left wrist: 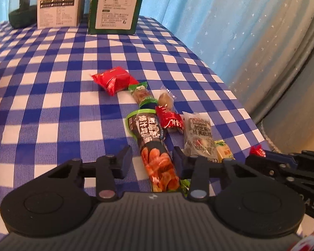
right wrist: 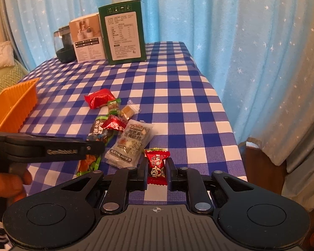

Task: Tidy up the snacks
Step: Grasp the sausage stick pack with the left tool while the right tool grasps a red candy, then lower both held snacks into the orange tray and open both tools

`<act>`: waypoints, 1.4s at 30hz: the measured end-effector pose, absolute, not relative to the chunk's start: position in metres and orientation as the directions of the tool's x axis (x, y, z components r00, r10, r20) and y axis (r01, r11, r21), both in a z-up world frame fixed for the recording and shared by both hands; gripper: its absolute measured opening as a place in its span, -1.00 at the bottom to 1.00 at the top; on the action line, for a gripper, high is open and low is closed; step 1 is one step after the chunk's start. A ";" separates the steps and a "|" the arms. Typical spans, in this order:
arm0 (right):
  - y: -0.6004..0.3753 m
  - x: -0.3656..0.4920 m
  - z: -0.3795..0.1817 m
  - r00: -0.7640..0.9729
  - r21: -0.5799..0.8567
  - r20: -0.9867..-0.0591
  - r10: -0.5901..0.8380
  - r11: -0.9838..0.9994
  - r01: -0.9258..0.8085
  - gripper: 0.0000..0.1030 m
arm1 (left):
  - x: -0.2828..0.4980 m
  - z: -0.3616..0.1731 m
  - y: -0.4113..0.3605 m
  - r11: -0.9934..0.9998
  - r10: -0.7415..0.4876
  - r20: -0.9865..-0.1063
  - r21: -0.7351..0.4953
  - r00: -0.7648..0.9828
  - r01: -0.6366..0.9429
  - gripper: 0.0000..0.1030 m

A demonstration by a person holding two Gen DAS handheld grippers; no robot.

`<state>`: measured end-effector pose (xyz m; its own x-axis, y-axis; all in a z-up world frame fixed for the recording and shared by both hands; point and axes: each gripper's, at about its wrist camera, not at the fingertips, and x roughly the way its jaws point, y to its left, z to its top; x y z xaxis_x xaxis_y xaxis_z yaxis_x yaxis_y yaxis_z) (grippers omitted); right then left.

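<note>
My right gripper [right wrist: 156,172] pinches one red candy [right wrist: 157,165] at the surface's [right wrist: 178,96] near edge. My left gripper [left wrist: 152,156] straddles one chip tube [left wrist: 155,150], pads not touching it. Seven more snacks in a loose row: two red, one green, one brown, one clear, one yellow. One orange bin [right wrist: 14,108] left.

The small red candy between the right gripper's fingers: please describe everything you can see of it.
The small red candy is a shiny red foil-like wrapper with white characters, a round cartoon face and crimped ends. It stands lengthwise between the right gripper pads, which press on its sides, at the near edge of the checked tablecloth, just right of a clear snack packet.
</note>
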<state>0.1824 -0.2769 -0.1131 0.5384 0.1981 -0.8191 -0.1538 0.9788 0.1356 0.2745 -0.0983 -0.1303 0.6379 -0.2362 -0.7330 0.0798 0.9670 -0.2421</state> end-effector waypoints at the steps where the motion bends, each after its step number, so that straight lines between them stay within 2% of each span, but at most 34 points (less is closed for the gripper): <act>1: -0.277 0.183 -0.113 0.536 0.136 -0.821 0.197 0.979 -0.152 -0.67 | 0.276 -0.131 -0.100 0.967 -0.240 -0.733 -0.241 0.637 0.087 -0.37; 8: -0.272 0.179 -0.110 0.534 0.137 -0.822 0.195 0.980 -0.147 -0.67 | 0.264 -0.128 -0.101 0.975 -0.222 -0.745 -0.170 0.628 0.143 -0.49; 18: -0.258 0.171 -0.081 0.562 0.128 -0.801 0.207 0.976 -0.177 -0.67 | 0.185 -0.120 -0.059 0.980 -0.184 -0.759 -0.095 0.624 0.173 -0.50; 30: -0.212 0.155 -0.035 0.574 0.155 -0.770 0.278 0.955 -0.254 -0.67 | 0.130 -0.067 -0.010 0.991 -0.134 -0.706 -0.106 0.696 0.084 -0.50; 42: -0.114 0.137 -0.015 0.527 0.239 -0.740 0.417 0.896 -0.373 -0.67 | 0.095 -0.022 0.068 0.993 -0.031 -0.663 -0.103 0.748 -0.051 -0.50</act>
<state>0.1370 -0.1141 -0.0149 0.5272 0.4174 -0.7401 -0.3735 0.8962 0.2394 0.0949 0.0679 -0.0222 0.7477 -0.0306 -0.6633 -0.0510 0.9933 -0.1033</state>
